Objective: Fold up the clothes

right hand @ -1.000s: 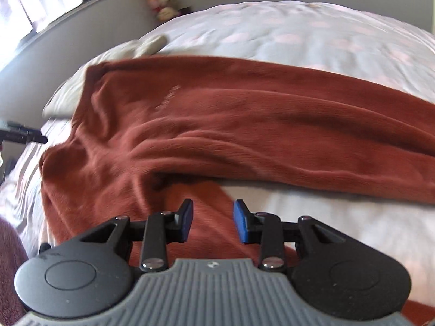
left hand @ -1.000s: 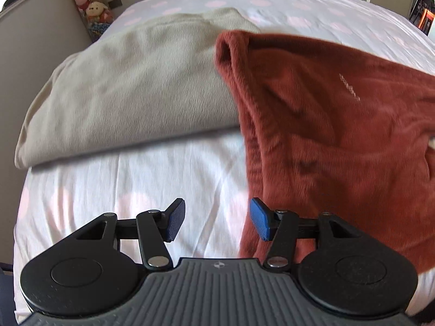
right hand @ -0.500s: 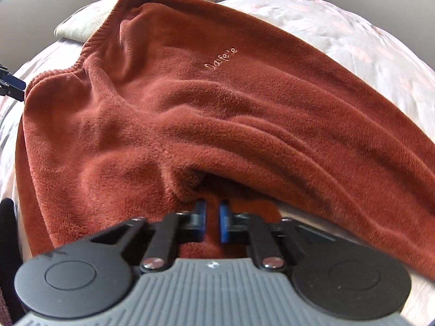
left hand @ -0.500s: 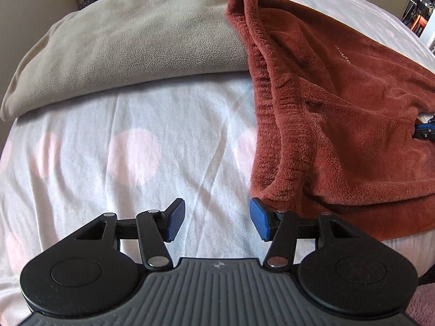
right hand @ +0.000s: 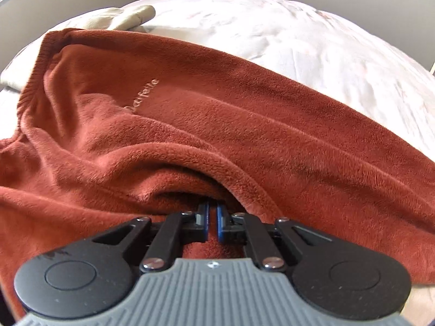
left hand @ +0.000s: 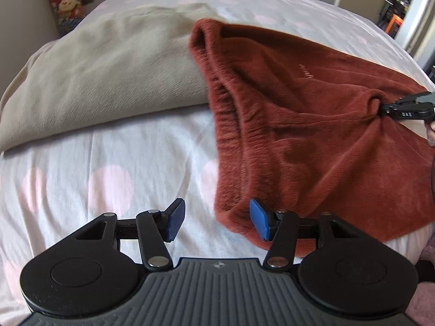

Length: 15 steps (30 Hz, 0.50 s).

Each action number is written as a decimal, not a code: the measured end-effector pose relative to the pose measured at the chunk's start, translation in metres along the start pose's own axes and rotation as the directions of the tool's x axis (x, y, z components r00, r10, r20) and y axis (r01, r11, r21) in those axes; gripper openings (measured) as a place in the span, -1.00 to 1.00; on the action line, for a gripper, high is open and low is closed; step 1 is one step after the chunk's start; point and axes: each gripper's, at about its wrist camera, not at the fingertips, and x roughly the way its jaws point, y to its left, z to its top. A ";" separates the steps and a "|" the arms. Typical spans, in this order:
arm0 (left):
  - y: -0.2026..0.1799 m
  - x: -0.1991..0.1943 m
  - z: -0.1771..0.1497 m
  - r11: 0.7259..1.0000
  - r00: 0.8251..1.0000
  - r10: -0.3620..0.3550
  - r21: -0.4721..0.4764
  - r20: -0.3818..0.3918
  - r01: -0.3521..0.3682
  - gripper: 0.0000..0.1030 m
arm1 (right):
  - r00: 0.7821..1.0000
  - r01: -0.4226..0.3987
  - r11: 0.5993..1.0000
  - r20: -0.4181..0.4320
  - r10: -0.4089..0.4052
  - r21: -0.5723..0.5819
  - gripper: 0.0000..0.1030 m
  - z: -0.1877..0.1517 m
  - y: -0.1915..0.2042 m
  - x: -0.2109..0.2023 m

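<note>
A rust-red fleece garment [left hand: 312,125] lies spread across a bed [left hand: 114,163] covered by a white sheet with pale pink dots. The right tool [right hand: 212,224] has its blue pads pressed together, pinching a fold of the red fleece at its near edge. The left tool [left hand: 217,224] sits spread wide just above the sheet, its right pad beside the garment's lower corner. A beige garment [left hand: 108,68] lies beyond, touching the red one.
</note>
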 end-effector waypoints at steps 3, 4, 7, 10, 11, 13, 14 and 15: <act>-0.018 -0.009 0.006 0.997 1.000 -0.015 0.079 0.003 0.015 -0.01 | 1.000 -0.006 1.000 0.006 0.006 0.010 -0.72 -0.005 0.000 -0.014; -0.026 -0.011 0.007 0.994 1.000 -0.022 0.107 0.001 0.022 -0.01 | 1.000 -0.007 1.000 0.007 0.007 0.013 -0.58 -0.006 0.001 -0.019; -0.051 -0.016 0.011 0.977 0.999 -0.049 0.208 -0.022 0.053 -0.01 | 1.000 -0.026 1.000 0.012 0.025 0.016 -0.40 -0.017 0.004 -0.041; -0.086 -0.016 0.011 0.938 0.997 -0.063 0.338 -0.052 0.077 -0.01 | 0.998 -0.065 0.998 -0.012 0.065 -0.001 -0.39 -0.038 0.018 -0.068; -0.098 -0.016 0.011 0.921 0.996 -0.068 0.380 -0.065 0.088 -0.01 | 0.997 -0.078 0.997 -0.024 0.077 -0.010 -0.39 -0.047 0.025 -0.077; -0.124 -0.014 0.008 0.880 0.993 -0.078 0.462 -0.092 0.112 -0.01 | 0.994 -0.099 0.994 -0.054 0.097 -0.036 -0.33 -0.066 0.040 -0.092; -0.138 -0.012 0.006 0.857 0.991 -0.081 0.501 -0.106 0.124 -0.01 | 0.992 -0.110 0.993 -0.068 0.106 -0.049 -0.26 -0.075 0.048 -0.099; -0.151 -0.010 0.004 0.833 0.989 -0.084 0.536 -0.120 0.136 -0.01 | 0.990 -0.117 0.991 -0.082 0.112 -0.065 -0.24 -0.084 0.056 -0.104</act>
